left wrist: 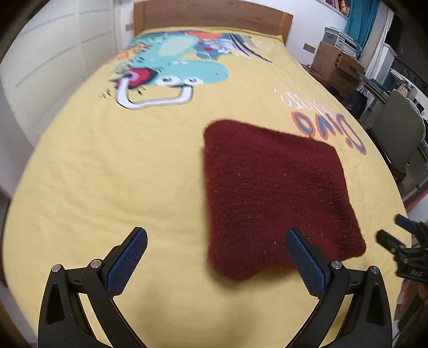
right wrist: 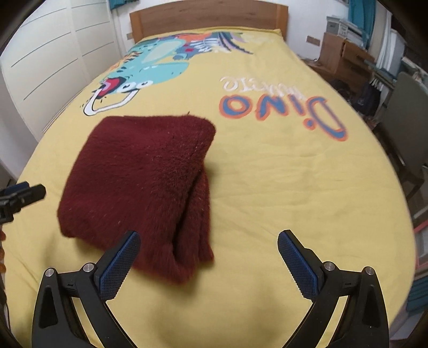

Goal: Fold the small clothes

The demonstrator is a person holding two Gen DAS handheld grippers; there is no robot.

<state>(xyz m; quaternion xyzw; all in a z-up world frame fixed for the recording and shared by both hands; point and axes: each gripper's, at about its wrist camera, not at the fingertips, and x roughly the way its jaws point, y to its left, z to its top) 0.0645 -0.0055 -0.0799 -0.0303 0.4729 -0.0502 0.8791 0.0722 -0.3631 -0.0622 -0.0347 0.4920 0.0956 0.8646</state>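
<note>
Item: maroon fleece garment (right wrist: 139,184), folded square on bed (right wrist: 267,187). My left claw (left wrist: 216,257) and right claw (right wrist: 208,257): wide, empty. Fold looks finished; next, I fetch another piece.

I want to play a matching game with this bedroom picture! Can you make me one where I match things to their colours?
Things:
1. folded fuzzy cloth
2. bedspread
3. headboard
4. gripper pads

Colours:
A. yellow
B. blue
C. dark red
D. brown wood

Right pairs: 1-C, 2-A, 3-D, 4-B
</note>
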